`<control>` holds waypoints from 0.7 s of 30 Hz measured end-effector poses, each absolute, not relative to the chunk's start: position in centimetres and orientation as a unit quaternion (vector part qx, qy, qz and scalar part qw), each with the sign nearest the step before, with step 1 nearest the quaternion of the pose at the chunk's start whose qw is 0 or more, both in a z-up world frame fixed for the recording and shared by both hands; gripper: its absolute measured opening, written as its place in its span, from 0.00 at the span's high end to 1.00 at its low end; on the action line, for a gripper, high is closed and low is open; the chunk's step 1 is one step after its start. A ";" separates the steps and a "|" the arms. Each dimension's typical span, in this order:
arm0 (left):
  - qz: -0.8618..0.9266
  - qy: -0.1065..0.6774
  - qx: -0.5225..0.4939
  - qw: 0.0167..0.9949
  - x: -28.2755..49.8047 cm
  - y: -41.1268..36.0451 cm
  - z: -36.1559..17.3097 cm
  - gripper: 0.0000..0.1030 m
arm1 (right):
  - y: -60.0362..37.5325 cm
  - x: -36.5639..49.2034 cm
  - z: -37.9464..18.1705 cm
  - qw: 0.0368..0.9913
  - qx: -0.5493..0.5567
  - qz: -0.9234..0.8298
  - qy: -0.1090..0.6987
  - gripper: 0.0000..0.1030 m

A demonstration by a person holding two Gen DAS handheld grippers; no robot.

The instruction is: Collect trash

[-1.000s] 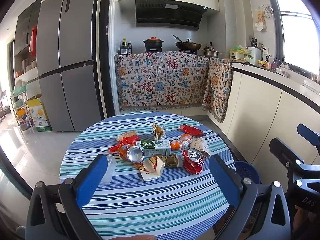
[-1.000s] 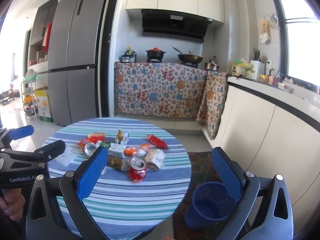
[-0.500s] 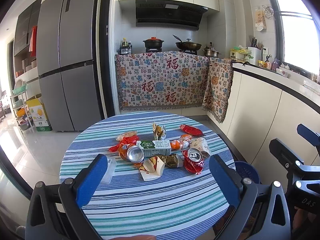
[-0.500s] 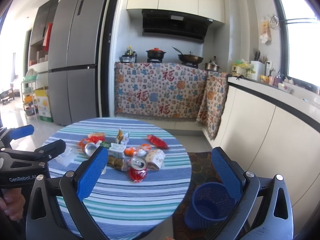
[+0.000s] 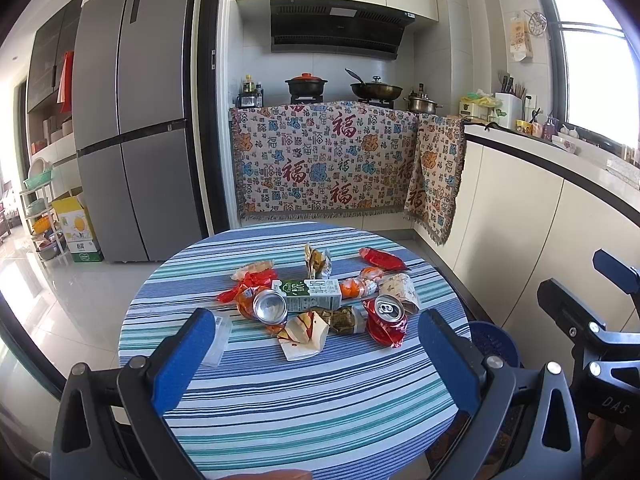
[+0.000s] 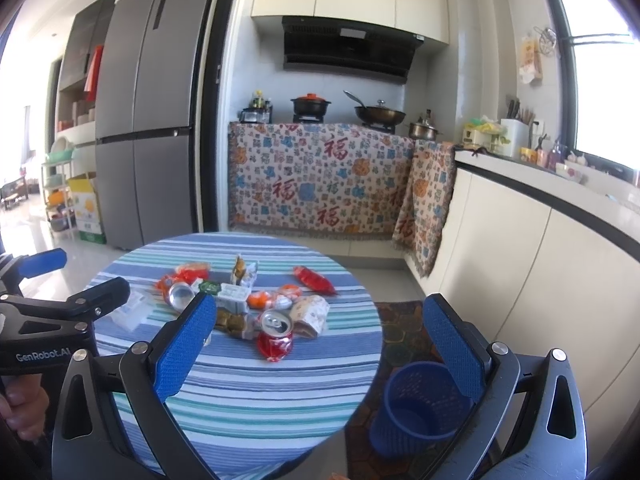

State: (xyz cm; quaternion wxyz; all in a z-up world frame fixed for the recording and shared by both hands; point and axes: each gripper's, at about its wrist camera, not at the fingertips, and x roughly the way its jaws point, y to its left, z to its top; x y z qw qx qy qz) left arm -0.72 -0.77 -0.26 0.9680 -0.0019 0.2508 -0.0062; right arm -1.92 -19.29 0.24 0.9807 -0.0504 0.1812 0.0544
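Trash is lying in a messy pile on the round striped table, out in front of both grippers, and nothing is being held. The left gripper is hanging over the near edge with its blue fingers wide apart, likely getting ready to grab. The right gripper is waiting the same way, wide apart and empty. Right under its right finger, the blue trash basket is sitting on the floor beside the table, close by so trash can drop straight in.

Nearest the left gripper, a folded paper wrapper is lying flat. Just past it, a crushed red can and a silver-topped can are resting on their sides. Behind them, a green and white milk carton is lying down. Farthest away, a red snack packet is sitting alone, apart from the pile.
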 end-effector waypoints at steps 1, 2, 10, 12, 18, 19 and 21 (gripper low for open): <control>-0.006 0.251 -0.002 0.968 -0.7 -0.8 -0.3 0.00 | -19.3 -1.9 0.2 0.981 -0.050 0.054 0.182 0.00; -0.006 0.251 -0.002 0.968 -0.7 -0.8 -0.2 0.00 | -19.3 -1.9 0.1 0.981 -0.050 0.054 0.182 0.00; -0.006 0.253 -0.002 0.968 -0.8 -0.7 -0.4 0.00 | -19.4 -1.9 0.1 0.981 -0.049 0.054 0.182 0.00; -0.007 0.253 -0.002 0.967 -0.8 -0.7 -0.4 0.00 | -19.4 -1.9 0.1 0.980 -0.050 0.054 0.183 0.00; -0.006 0.255 -0.003 0.967 -0.7 -0.6 -0.5 0.00 | -19.4 -1.9 0.1 0.980 -0.050 0.054 0.182 0.00; -0.005 0.255 -0.003 0.967 -0.7 -0.6 -0.5 0.00 | -19.4 -1.9 0.0 0.981 -0.050 0.054 0.182 0.00; -0.005 0.255 -0.002 0.967 -0.7 -0.6 -0.5 0.00 | -19.5 -1.9 0.0 0.980 -0.049 0.054 0.183 0.00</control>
